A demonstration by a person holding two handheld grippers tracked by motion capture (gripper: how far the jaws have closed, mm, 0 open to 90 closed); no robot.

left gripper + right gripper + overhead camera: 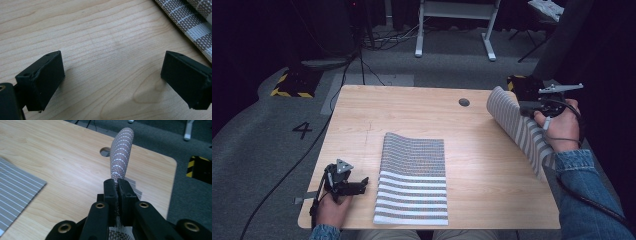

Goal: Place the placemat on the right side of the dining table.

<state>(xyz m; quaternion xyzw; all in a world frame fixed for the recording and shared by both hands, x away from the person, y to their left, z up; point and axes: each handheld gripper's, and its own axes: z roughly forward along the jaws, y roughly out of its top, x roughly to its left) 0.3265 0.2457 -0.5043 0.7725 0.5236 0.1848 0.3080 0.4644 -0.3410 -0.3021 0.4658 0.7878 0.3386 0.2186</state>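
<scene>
Nearest the high camera, a grey-and-white striped woven placemat lies flat on the light wooden table, its near edge close to the table's front edge. Just left of it rests the left gripper, held in the person's left hand; its jaws stand wide apart over bare wood, with the mat's corner just beyond the right-hand jaw in the left gripper view.

At the table's right edge, the right gripper has its jaws pressed tight on the edge of a second striped woven placemat, held by the right hand. This mat is lifted and curls over at its far end, its lower part draping off the table's side beside the denim sleeve.

A round cable hole sits in the tabletop near the curled mat. Beyond the table, on grey carpet, are a white desk frame, black cables, a yellow-and-black striped base, and a floor marking "4".
</scene>
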